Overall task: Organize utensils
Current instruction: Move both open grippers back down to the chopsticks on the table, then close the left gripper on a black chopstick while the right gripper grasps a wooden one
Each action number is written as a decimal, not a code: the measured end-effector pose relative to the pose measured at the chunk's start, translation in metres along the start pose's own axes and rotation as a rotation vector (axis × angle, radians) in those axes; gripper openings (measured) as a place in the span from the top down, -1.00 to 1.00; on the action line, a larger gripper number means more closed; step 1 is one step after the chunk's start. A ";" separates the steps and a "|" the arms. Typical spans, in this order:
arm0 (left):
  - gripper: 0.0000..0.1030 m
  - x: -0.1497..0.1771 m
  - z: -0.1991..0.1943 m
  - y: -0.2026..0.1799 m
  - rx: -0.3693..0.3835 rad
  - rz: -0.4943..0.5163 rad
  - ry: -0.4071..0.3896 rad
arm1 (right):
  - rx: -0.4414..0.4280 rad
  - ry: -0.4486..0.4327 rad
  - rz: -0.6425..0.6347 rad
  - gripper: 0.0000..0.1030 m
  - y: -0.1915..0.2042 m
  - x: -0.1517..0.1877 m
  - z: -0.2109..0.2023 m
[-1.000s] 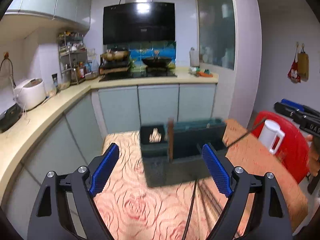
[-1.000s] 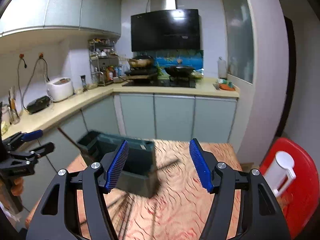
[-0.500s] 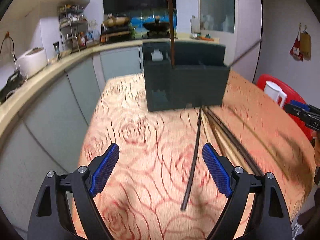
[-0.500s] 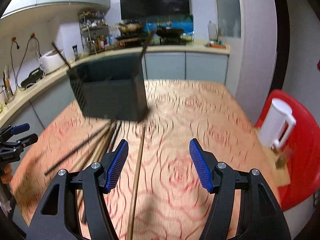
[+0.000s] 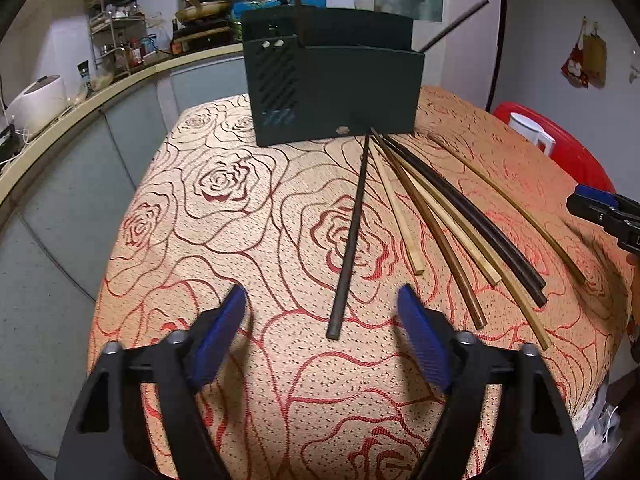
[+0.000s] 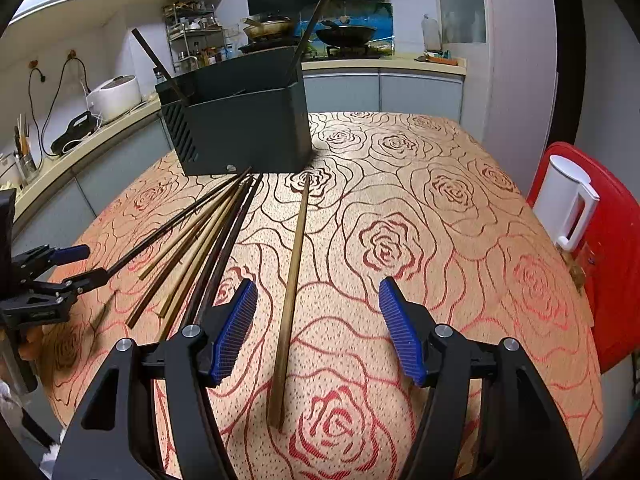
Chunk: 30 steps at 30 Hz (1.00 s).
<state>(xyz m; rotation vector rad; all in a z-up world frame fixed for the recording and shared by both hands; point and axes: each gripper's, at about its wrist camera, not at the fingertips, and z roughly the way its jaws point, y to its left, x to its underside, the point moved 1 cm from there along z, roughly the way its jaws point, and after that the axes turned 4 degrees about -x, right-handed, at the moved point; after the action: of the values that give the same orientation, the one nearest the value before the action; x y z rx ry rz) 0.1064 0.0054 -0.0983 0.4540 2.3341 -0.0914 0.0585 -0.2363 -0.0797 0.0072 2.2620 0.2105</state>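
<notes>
In the left wrist view, the left gripper [image 5: 322, 334] has dropped toward the tablecloth [image 5: 224, 216], its jaws just narrowing but empty, the black chopstick [image 5: 350, 240] lying ahead. In the right wrist view, the right gripper [image 6: 318, 330] has likewise lowered, open, straddling the brown chopstick [image 6: 292, 292] near the utensil holder [image 6: 240, 128]; pickups look imminent.

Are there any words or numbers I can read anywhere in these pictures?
None can be read.
The dark utensil holder has a small round mark low on its front, too small to read.
The right claw, seen at the edge of the left view, bears white marks cut off by the frame.
The bottles on the wire rack are too small and blurred.
</notes>
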 end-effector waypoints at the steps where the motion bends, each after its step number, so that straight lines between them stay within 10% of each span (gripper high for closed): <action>1: -0.12 0.000 0.002 -0.001 0.003 0.001 0.005 | 0.001 -0.003 0.003 -0.20 -0.001 0.001 -0.001; 12: 0.81 0.001 0.008 -0.004 0.007 0.009 0.023 | 0.013 -0.002 0.023 -0.20 -0.006 0.011 -0.008; 20: 0.85 0.008 0.000 -0.003 -0.006 0.003 0.029 | 0.028 0.026 -0.032 -0.19 0.010 0.033 -0.006; 30: 0.86 0.011 -0.015 0.002 -0.006 -0.037 0.004 | 0.022 0.044 -0.092 0.34 0.025 0.043 0.005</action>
<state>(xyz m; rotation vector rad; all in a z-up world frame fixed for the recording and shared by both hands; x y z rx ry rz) 0.0901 0.0130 -0.0949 0.4091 2.3461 -0.1015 0.0330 -0.2080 -0.1124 -0.0910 2.3021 0.1377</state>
